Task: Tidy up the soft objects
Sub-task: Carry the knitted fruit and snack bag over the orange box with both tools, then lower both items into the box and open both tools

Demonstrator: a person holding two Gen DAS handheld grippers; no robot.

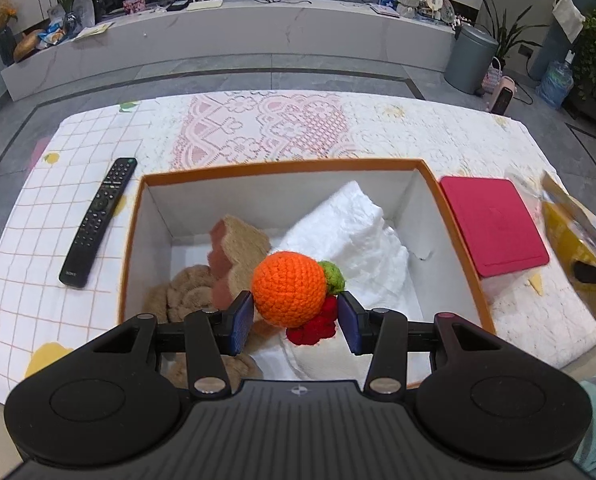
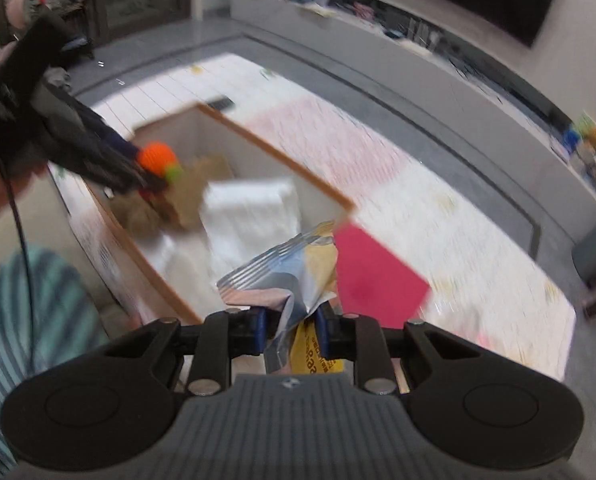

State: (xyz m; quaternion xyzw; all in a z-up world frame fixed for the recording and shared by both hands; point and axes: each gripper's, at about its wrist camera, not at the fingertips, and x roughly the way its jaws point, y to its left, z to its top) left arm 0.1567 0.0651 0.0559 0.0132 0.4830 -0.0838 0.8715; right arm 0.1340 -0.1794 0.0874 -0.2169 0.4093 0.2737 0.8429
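Crochet fruit [image 1: 287, 294], light and squashy, sits pinched in left gripper [image 1: 295, 322] over box [image 1: 281, 168]. Right gripper [image 2: 289, 330] clamps crinkly, slippery bag [image 2: 285, 272]; hold its edge.

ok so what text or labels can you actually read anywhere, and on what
"SONY" on the bottom end of the black remote, small but just legible.
Button labels on the remote: too small to read.
Dark print on the yellow snack bag held in the right gripper: partly hidden and blurred, unreadable.
Embossed mark on the red lid: unreadable.
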